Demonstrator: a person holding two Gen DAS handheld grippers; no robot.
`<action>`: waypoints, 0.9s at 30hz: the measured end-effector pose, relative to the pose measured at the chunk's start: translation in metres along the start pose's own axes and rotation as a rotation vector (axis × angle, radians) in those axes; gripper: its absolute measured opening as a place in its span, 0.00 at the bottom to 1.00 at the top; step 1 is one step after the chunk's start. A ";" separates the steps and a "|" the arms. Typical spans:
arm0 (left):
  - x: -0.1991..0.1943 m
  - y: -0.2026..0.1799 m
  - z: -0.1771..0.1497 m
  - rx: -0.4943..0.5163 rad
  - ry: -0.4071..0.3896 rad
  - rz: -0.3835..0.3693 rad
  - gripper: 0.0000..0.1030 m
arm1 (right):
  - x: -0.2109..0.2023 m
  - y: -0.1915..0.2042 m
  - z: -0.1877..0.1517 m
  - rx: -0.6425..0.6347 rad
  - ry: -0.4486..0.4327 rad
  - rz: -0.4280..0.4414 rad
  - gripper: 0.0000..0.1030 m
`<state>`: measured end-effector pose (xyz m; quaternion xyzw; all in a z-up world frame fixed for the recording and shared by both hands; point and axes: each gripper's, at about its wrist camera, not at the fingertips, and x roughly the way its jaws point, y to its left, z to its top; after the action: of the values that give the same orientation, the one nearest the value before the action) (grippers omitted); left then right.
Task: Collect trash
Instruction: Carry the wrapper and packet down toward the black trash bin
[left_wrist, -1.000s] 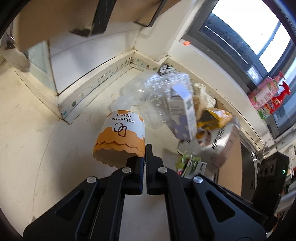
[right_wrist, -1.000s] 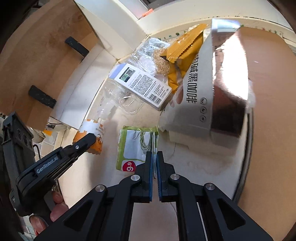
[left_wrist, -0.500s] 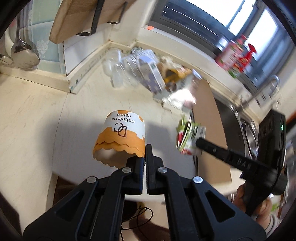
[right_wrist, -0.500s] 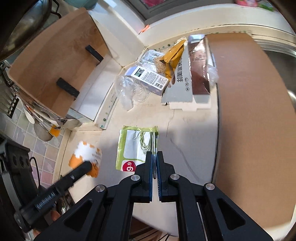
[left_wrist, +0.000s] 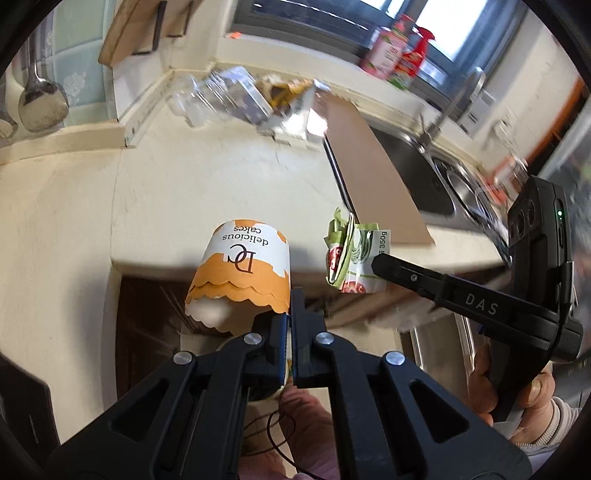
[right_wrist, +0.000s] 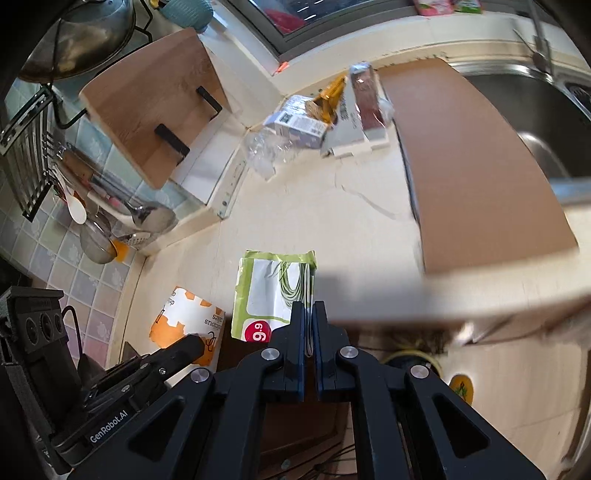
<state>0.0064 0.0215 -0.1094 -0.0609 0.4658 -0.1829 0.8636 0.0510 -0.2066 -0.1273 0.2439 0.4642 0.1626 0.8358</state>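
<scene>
1. Paper cake cup (left_wrist: 240, 269), orange and white, printed "delicious cakes". Centre of the left wrist view, clear of the worktop (left_wrist: 221, 177) and past its front edge. Judged very light, thin-walled, easily crushed. Best taken at the rim wall, as now. Long axis runs away from the camera; scalloped open rim toward the lens, base away.
2. Left hand-held gripper (left_wrist: 291, 314): jaws nearly together, pinching the cup's rim wall at its right side.
3. Green food packet (right_wrist: 275, 295), flat, "9.9" sticker. Lower centre of the right wrist view, also lifted off the worktop. Judged light, limp, slick film; folds under a pinch. Take by an edge. Long axis points away from the camera, torn end farthest.
4. Right hand-held gripper (right_wrist: 309, 314): jaws closed to a thin gap on the packet's near right edge.
5. Remaining trash pile (right_wrist: 325, 114): clear plastic, carton, wrappers, in the worktop corner, upper centre of frame.
</scene>
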 end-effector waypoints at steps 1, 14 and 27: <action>-0.003 -0.001 -0.009 0.011 0.010 -0.007 0.00 | -0.005 -0.002 -0.014 0.012 -0.001 -0.006 0.04; -0.009 -0.015 -0.055 0.055 0.093 -0.075 0.00 | -0.036 -0.032 -0.122 0.099 0.054 -0.090 0.04; 0.082 -0.017 -0.121 0.035 0.320 -0.018 0.00 | 0.004 -0.091 -0.164 0.171 0.183 -0.140 0.04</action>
<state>-0.0576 -0.0170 -0.2364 -0.0203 0.5937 -0.2059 0.7777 -0.0837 -0.2378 -0.2544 0.2654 0.5667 0.0853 0.7753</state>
